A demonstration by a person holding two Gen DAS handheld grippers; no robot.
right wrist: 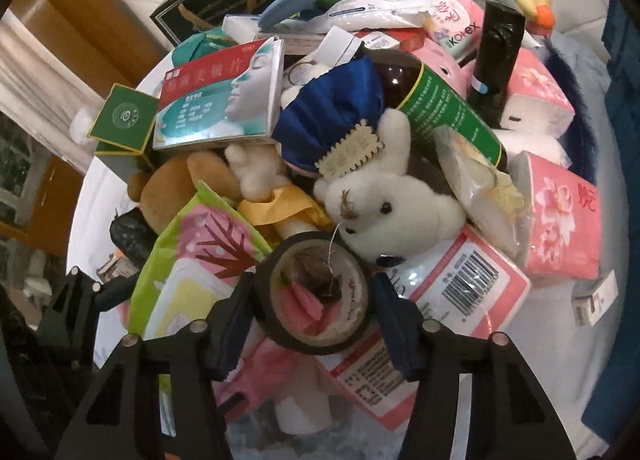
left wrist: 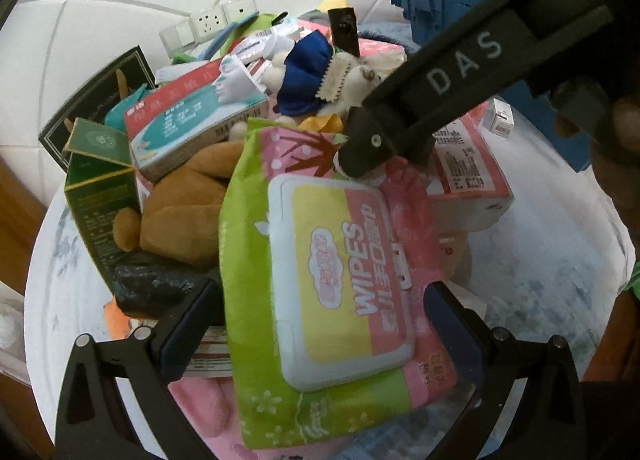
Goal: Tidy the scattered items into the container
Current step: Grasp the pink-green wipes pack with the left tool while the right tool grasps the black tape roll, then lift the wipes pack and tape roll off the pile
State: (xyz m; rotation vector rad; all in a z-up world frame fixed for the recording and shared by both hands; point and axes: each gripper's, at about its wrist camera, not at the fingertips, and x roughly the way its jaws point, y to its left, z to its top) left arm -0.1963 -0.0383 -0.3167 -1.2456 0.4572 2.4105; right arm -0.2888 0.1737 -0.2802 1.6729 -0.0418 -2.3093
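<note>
Right wrist view: right hand-held gripper [right wrist: 314, 300] pinches round, glossy black tape roll [right wrist: 316, 292].

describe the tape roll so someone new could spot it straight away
Start at the heap of boxes and soft toys on the round white table. At its near edge, just below the white plush bear, lies a black tape roll between the right gripper fingers. It is the only ring there, with a brown cardboard core.
</note>
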